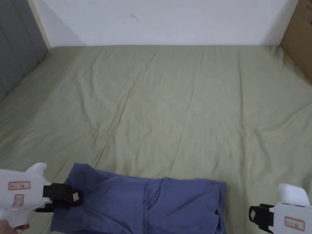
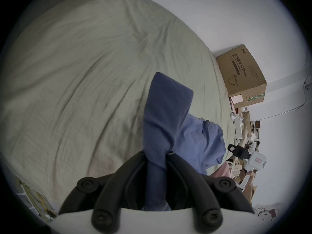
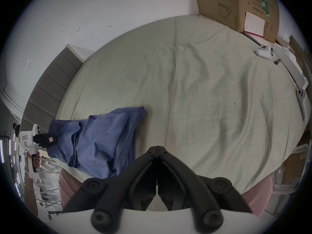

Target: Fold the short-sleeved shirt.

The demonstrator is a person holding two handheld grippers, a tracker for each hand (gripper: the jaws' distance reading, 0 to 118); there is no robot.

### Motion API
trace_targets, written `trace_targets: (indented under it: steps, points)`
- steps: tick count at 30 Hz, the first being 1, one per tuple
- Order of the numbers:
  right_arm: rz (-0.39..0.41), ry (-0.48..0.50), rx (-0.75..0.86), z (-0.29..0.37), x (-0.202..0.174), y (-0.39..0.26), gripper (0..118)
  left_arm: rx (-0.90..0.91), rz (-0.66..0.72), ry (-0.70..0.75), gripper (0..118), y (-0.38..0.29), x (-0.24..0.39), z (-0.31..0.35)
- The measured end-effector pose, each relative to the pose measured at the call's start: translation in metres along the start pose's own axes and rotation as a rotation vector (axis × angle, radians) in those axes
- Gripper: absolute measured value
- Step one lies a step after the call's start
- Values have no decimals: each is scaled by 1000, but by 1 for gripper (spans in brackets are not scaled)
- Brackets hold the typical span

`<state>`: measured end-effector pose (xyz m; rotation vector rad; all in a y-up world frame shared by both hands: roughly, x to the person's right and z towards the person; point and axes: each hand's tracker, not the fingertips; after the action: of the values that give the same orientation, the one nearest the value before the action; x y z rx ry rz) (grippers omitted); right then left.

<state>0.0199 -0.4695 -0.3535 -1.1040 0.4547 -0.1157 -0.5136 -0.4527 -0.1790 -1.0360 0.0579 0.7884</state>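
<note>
A blue short-sleeved shirt [image 1: 143, 204] lies rumpled at the near edge of the green bed sheet [image 1: 170, 106]. My left gripper [image 1: 74, 196] is at the shirt's left end, shut on a fold of the blue cloth, which stands up between its jaws in the left gripper view [image 2: 156, 155]. The shirt [image 3: 101, 136] sags from that grip down onto the bed. My right gripper [image 1: 254, 216] hovers off the shirt's right side, apart from it. Its jaws meet with nothing between them in the right gripper view [image 3: 157, 150].
A cardboard box [image 1: 300, 39] stands at the bed's far right corner. A grey padded headboard [image 1: 16, 45] runs along the left. White controllers [image 3: 263, 52] lie near the bed's right edge. A white wall is at the back.
</note>
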Motion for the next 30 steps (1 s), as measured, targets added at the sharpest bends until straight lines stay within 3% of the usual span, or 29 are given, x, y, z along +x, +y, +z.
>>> trace_targets:
  steps: [4, 10, 14, 20, 21, 22, 23, 24, 25, 26, 30]
  points:
    - [-17, -4, 5, 4, 11, 0, 0, 27, -4, -56, 10, 2, 55, 6]
    - [-40, -14, 38, 22, 24, -1, 0, 43, -183, -24, 10, 2, 162, -12]
    - [-67, -32, 56, 32, 35, -4, 0, -70, -218, -113, 10, -13, 213, -71]
    - [-121, -56, 59, 43, 58, -15, 0, -206, -339, -132, 11, -41, 260, -160]
    - [-128, -60, 55, 43, 61, -17, 0, -243, -368, -109, 15, -47, 266, -169]
    - [-140, -69, 51, 43, 64, -19, 0, -271, -370, -110, 28, -51, 269, -179]
    - [-149, -72, 46, 44, 68, -21, 0, -299, -354, -121, 52, -53, 271, -187]
    - [-154, -74, 41, 44, 71, -22, 0, -321, -352, -114, 96, -55, 271, -192]
    - [-157, -76, 40, 45, 72, -24, 0, -308, -339, -125, 115, -57, 271, -192]
    - [-160, -79, 40, 46, 73, -26, 0, -272, -314, -159, 118, -55, 269, -184]
    - [-170, -81, 33, 44, 77, -28, 0, -155, -256, -159, 102, -36, 254, -147]
